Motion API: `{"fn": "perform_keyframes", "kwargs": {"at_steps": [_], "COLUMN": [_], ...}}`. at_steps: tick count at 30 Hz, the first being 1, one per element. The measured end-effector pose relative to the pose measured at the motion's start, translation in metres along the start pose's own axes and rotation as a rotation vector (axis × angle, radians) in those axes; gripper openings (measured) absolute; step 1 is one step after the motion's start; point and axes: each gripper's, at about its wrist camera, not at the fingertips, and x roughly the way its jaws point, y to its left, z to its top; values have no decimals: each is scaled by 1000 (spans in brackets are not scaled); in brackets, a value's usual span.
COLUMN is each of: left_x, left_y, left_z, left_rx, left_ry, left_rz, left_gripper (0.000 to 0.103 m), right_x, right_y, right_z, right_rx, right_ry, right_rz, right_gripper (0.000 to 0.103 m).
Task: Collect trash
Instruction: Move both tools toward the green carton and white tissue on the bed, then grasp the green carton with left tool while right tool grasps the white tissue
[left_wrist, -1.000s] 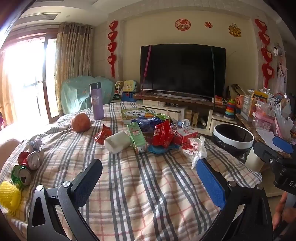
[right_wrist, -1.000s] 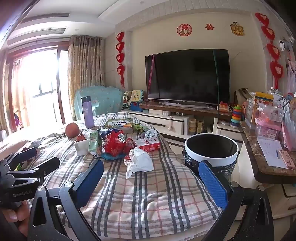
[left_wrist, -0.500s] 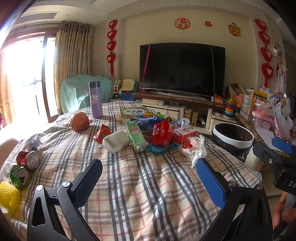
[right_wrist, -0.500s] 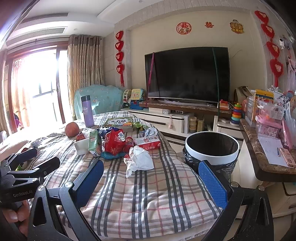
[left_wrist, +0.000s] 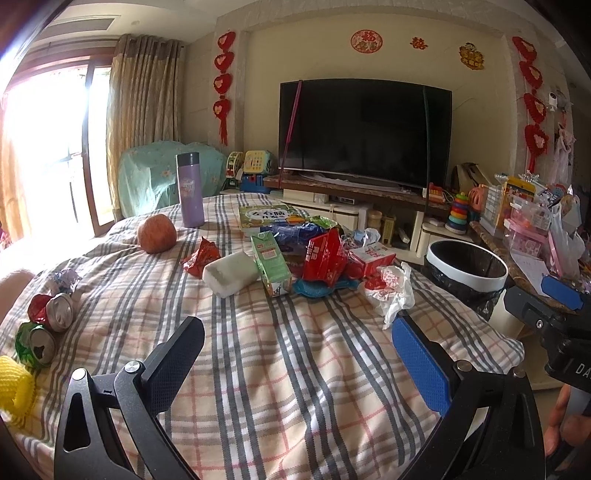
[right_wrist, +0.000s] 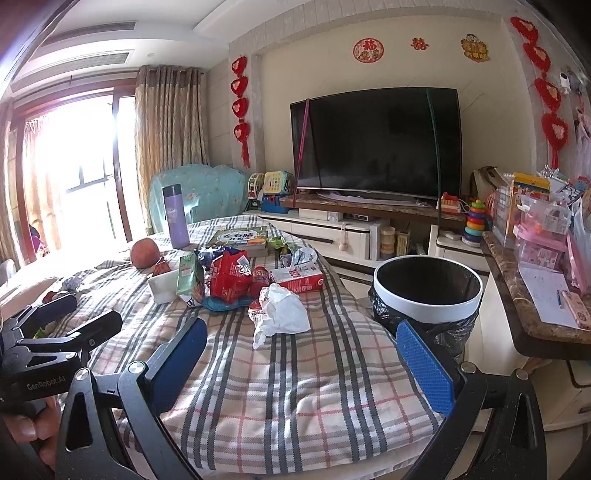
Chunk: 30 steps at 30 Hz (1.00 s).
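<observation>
On the checked cloth of the table (left_wrist: 280, 369), going from the left edge, a yellow foam net (left_wrist: 13, 386) lies beside two crushed cans, a green can (left_wrist: 33, 343) and a red can (left_wrist: 53, 310), with a small crumpled foil wrapper (left_wrist: 64, 277) just behind them. Further along sits an orange-red fruit (left_wrist: 157, 233), and behind it a purple flask (left_wrist: 189, 189) stands upright. Near the middle the trash is heaped together: a small red packet (left_wrist: 201, 256), a white block (left_wrist: 229, 274) lying on its side, a green drink carton (left_wrist: 270, 264) tilted against the pile, a blue foil bag (left_wrist: 295, 233), a red snack bag (left_wrist: 325, 258) resting on a blue plastic lid (left_wrist: 321, 288), and a red-and-white carton (left_wrist: 373, 256). A green book (left_wrist: 267, 218) lies flat behind the heap. At the near right of the pile a crumpled white bag (left_wrist: 393, 291) rests on the cloth, apart from both grippers.

The left gripper (left_wrist: 297, 356) hangs above the near part of the table, its fingers (left_wrist: 419, 363) spread wide with nothing between them. The right gripper (right_wrist: 301, 360) is level with it to the right, its fingers (right_wrist: 424, 369) also wide and empty, with the white bag just ahead of the gap. A hand (right_wrist: 29, 424) grips the left gripper's handle in the right wrist view.

Beside the table's right edge stands a white-rimmed bin (right_wrist: 426, 295) with a black liner, its mouth open. A dark television (right_wrist: 375, 142) fills the wall behind, and a marble counter (right_wrist: 524, 306) crowded with boxes runs along the far right.
</observation>
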Motion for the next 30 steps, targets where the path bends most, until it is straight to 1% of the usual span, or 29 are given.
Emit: {"fn": "perform_keyframes", "kwargs": {"at_steps": [5,8,14,21,22,23,26,27,29,30], "left_x": [7,15,38,74,81,89,109,117,132,139], "left_y": [1,4,13,19,20,21,23,23,24,26], "left_z": [1,2,7,21,23,25,31,34,39,42], "left_rx": [-2,-7,-48,-51,-52,-53,-56,-55,-54,-55], "left_ry": [21,48,117,172,181,190,207,217,231,237], "left_rz": [5,18,26,27,25,24,24,22,16,13], "left_gripper": [102,102,102,102,101,101,100,98,93,92], "right_x": [3,7,19,45,51,55,74,80,91,97], "right_y": [-2,-2,-2,-3,-3,-4,-5,-6,-6,-6], "right_z": [0,0,0,1,1,0,-2,-2,-2,-1], "right_rx": [8,10,3,9,16,67,86,95,93,91], "right_ry": [-18,-31,3,87,100,136,172,189,217,238], "right_rz": [6,18,42,74,81,106,119,125,123,123], "right_gripper": [103,103,103,102,102,102,102,101,95,93]}}
